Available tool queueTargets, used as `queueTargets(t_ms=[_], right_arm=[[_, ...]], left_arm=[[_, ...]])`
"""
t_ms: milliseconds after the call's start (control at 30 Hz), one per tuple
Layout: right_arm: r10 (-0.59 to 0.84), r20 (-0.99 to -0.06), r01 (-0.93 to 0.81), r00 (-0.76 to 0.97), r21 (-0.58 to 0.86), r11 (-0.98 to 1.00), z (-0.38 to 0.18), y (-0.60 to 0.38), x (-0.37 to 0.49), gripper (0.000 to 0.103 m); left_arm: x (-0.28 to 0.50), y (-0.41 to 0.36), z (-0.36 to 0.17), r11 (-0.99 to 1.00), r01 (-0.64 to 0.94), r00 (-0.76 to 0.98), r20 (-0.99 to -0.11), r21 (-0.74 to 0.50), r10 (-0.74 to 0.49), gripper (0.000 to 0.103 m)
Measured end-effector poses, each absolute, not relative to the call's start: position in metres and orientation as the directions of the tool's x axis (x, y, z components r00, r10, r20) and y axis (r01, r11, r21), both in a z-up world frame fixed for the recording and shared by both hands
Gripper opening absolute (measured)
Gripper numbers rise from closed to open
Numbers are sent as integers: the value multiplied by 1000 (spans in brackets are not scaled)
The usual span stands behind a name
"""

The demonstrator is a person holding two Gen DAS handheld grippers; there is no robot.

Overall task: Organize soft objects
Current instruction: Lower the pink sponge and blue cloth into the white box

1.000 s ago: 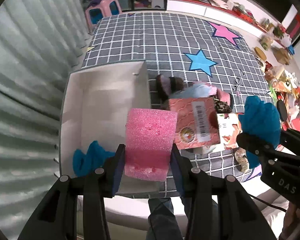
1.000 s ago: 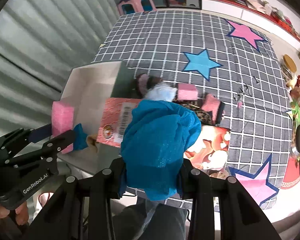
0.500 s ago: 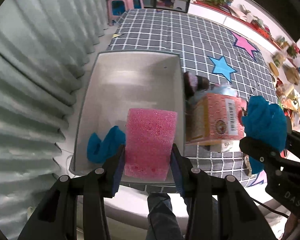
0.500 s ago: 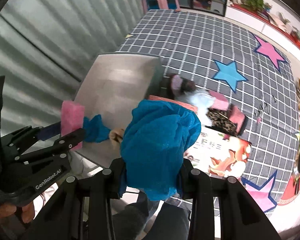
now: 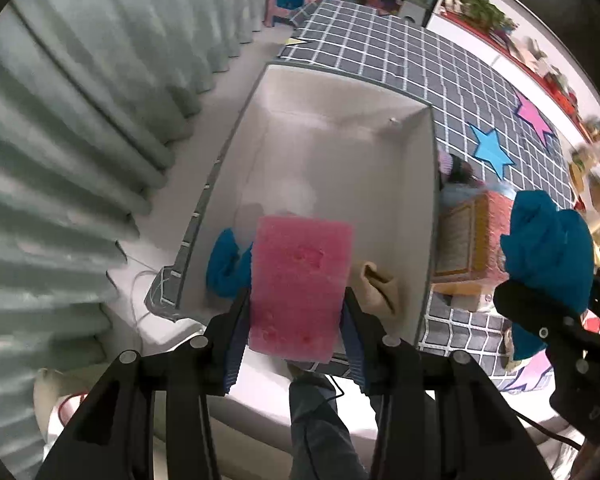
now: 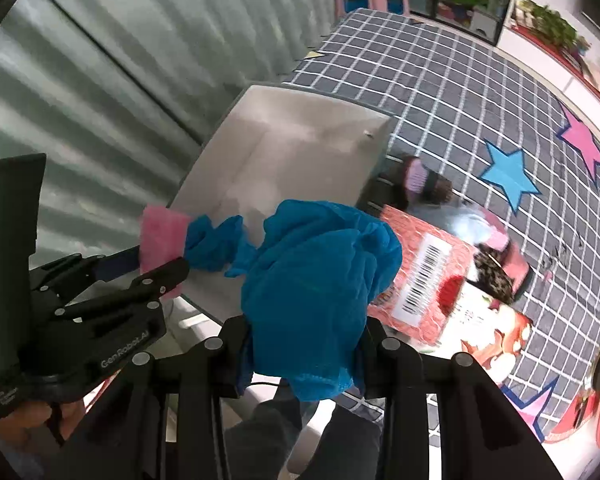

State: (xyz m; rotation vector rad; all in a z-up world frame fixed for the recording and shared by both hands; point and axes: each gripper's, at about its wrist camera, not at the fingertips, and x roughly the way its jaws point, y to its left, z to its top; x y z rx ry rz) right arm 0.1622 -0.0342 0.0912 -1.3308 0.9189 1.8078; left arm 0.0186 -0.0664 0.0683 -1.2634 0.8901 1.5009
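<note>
L gripper [image 5: 296, 320] jaws pinching pink sponge [image 5: 300, 284] over white bin [image 5: 428, 200]; R gripper [image 6: 304, 344] jaws pinching blue cloth [image 6: 316, 280].

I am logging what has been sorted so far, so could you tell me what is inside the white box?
In the box, a blue cloth and a tan cloth lie at the near end. The sponge in the left tongs covers whatever lies between them.

"GenRobot.AI" on the left tongs [image 6: 162, 258]; barcode label on red box [image 6: 420, 280], digits unreadable.
</note>
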Motion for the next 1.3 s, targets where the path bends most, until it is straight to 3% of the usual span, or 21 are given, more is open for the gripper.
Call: queueTargets(t_ms=[1300], right_arm=[[26, -977, -802, -211, 158, -576, 57, 30, 99, 39]], left_arm=[[4, -16, 22, -321, -947, -9, -996, -21, 92, 46]])
